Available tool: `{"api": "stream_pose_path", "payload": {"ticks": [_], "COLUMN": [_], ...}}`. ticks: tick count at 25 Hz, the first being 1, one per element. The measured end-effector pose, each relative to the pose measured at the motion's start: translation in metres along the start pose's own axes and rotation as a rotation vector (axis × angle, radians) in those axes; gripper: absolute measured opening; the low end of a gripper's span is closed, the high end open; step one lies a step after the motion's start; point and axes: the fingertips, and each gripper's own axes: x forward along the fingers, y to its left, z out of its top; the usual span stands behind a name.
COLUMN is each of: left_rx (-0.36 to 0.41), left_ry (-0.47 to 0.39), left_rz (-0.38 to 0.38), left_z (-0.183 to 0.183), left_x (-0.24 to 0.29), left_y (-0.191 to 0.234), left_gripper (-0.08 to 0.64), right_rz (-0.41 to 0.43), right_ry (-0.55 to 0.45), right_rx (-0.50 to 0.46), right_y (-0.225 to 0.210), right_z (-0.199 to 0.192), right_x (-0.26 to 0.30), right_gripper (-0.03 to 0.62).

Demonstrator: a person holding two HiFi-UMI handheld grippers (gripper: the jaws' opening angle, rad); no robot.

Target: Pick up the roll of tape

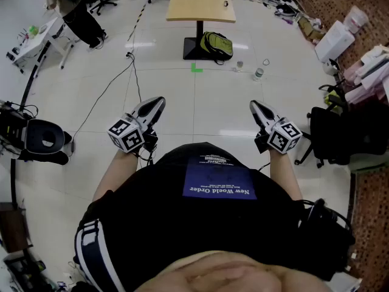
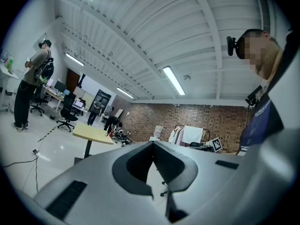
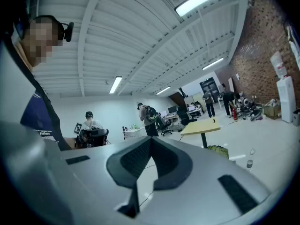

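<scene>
The left claw (image 1: 158, 101) and right claw (image 1: 253, 104) are both closed on nothing (held level). A wooden worktop (image 1: 200, 8) stands at twelve o'clock.

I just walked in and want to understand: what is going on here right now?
A person stands in a big room and holds the left gripper and the right gripper level in front of the body. The jaws of both are together, with nothing between them. A wooden table stands farther ahead, with a small dark object on it, too small to identify. Nothing is picked up yet.
</scene>
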Motion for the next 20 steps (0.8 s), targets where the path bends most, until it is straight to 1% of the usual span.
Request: {"api": "stream_pose_path", "payload": {"ticks": [7, 11, 15, 20], "left_rx": [-0.019, -0.034, -0.037, -0.058], "left_ry": [0.003, 0.026, 0.041, 0.009], "left_rz": [-0.020, -0.035, -0.033, -0.046], "left_z": [-0.022, -0.033, -0.031, -0.015], "left_x": [0.063, 0.086, 0.091, 0.084], "left_y": [-0.040, -0.050, -0.031, 0.027], "left_gripper": [0.006, 0.006, 0.006, 0.006], "right_rz": [-0.008, -0.015, -0.011, -0.010], "right_ry": [0.002, 0.002, 0.016, 0.047], "right_rx": [-0.016, -0.006, 0.012, -0.001], "right_y": [-0.055, -0.077, -0.085, -0.080], "right_z": [0.009, 0.008, 0.000, -0.004], "right_x": [-0.045, -0.053, -0.031, 0.029], "right_gripper": [-0.015, -0.015, -0.015, -0.015]}}
